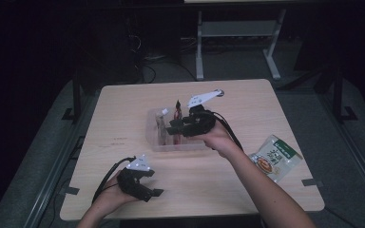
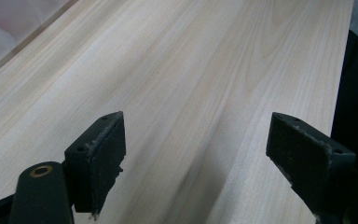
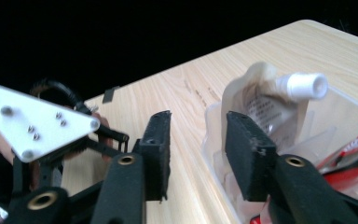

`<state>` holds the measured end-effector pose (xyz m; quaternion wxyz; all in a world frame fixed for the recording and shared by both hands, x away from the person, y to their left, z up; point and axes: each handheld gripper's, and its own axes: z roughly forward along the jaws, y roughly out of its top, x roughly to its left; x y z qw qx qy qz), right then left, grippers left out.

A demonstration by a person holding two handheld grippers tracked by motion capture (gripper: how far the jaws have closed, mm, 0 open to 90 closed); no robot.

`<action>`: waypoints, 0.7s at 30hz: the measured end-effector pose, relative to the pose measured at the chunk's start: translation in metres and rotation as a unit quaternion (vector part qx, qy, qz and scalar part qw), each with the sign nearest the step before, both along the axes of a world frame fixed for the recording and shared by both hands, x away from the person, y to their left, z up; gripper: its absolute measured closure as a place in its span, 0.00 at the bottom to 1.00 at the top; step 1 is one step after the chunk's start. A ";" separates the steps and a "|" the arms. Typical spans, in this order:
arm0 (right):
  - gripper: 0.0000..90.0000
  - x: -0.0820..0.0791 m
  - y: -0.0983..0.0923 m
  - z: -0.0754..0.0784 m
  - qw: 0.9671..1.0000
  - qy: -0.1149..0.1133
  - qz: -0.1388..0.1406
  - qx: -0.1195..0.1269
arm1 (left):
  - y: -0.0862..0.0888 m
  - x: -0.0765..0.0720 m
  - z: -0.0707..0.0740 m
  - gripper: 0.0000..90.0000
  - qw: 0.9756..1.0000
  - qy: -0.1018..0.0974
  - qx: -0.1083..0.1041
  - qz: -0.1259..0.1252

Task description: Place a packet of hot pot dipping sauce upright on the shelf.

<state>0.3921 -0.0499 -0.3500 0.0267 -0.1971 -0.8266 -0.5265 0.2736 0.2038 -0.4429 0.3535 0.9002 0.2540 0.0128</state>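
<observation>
the step in hand appears to be packing pouches into the clear plastic bin (image 1: pixel 158 142) at the middle of the counter (image 1: pixel 247 102); judged from how things lie, a spouted pouch (image 3: pixel 265 100) has been set in the bin and the right hand-held gripper (image 1: pixel 172 129) has let go of it. in the right gripper view its jaws stand partly apart with nothing between the pads, just over the bin's near wall, the pouch standing behind them with its white cap (image 3: pixel 305 86) uppermost. the bin holds that pale spouted pouch, leaning against the wall, and beside it at least one red-and-white packet (image 3: pixel 354 161); what lies lower in the bin cannot be made out. the left hand-held gripper (image 1: pixel 154 192) rests on the counter nearer the person than the bin, jaws wide apart and empty over bare wood in the left gripper view. a green-and-white snack bag (image 1: pixel 273 156) lies on the counter to the right of the bin, well apart from it and untouched. the next move, in my judgement, calls for lifting the right hand-held gripper clear of the bin without catching the pouch, then reaching to the snack bag and gripping it by an edge.
</observation>
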 end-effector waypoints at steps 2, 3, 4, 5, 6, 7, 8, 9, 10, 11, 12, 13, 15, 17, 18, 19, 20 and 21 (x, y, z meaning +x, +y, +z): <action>0.61 -0.007 -0.002 0.000 1.000 -0.015 -0.003 -0.013 | 0.000 0.000 0.000 0.22 1.000 0.000 0.000 0.001; 0.61 -0.010 -0.003 0.000 1.000 -0.018 -0.001 -0.017 | 0.000 0.000 0.000 0.21 1.000 -0.001 -0.001 0.001; 0.61 -0.013 -0.004 -0.001 1.000 -0.019 0.000 -0.021 | 0.000 0.000 0.000 0.22 1.000 -0.001 -0.001 0.001; 0.61 -0.015 -0.006 -0.002 0.999 -0.022 0.002 -0.024 | 0.000 0.000 0.000 0.22 1.000 -0.002 -0.001 0.001; 0.60 -0.018 -0.007 -0.003 0.999 -0.020 0.002 -0.029 | 0.000 0.000 0.001 0.22 1.000 -0.005 0.001 -0.002; 0.60 -0.021 -0.009 -0.004 0.999 -0.020 0.002 -0.031 | 0.000 0.000 0.001 0.22 1.000 -0.001 0.003 -0.001; 0.60 -0.023 -0.011 -0.005 0.999 -0.019 0.002 -0.033 | 0.000 0.000 0.001 0.22 1.000 -0.003 0.005 -0.001; 0.60 -0.026 -0.012 -0.007 0.999 -0.017 0.004 -0.035 | 0.000 0.000 0.001 0.22 1.000 -0.004 0.005 -0.003; 0.60 -0.028 -0.014 -0.008 0.999 -0.015 0.005 -0.038 | -0.001 0.000 0.001 0.21 1.000 -0.003 -0.001 0.001; 0.61 -0.030 -0.015 -0.010 0.999 -0.021 0.007 -0.041 | -0.001 0.000 0.000 0.22 1.000 -0.004 -0.002 0.000; 0.62 -0.033 -0.017 -0.011 0.999 -0.020 0.006 -0.045 | -0.001 0.000 0.000 0.22 1.000 -0.004 0.000 -0.001; 0.62 -0.035 -0.018 -0.013 0.999 -0.021 0.008 -0.047 | -0.001 0.000 0.000 0.22 1.000 -0.004 -0.001 -0.001; 0.61 -0.039 -0.021 -0.016 0.998 -0.020 0.006 -0.056 | -0.001 0.000 0.000 0.22 1.000 -0.004 -0.001 -0.001; 0.60 -0.043 -0.023 -0.019 0.997 -0.025 0.005 -0.066 | -0.001 0.000 0.001 0.21 1.000 -0.003 0.000 0.000; 0.60 -0.045 -0.025 -0.020 0.997 -0.023 0.002 -0.072 | -0.001 -0.001 0.001 0.22 1.000 -0.002 0.000 0.001; 0.58 -0.046 -0.026 -0.022 0.997 -0.024 0.000 -0.077 | -0.001 -0.001 0.001 0.22 1.000 -0.002 -0.001 0.001; 0.57 -0.048 -0.028 -0.024 0.996 -0.024 -0.002 -0.082 | -0.001 -0.001 0.001 0.21 1.000 -0.003 -0.001 0.001; 0.57 -0.050 -0.029 -0.026 0.996 -0.022 -0.005 -0.088 | -0.001 0.000 0.001 0.22 1.000 -0.005 -0.002 -0.001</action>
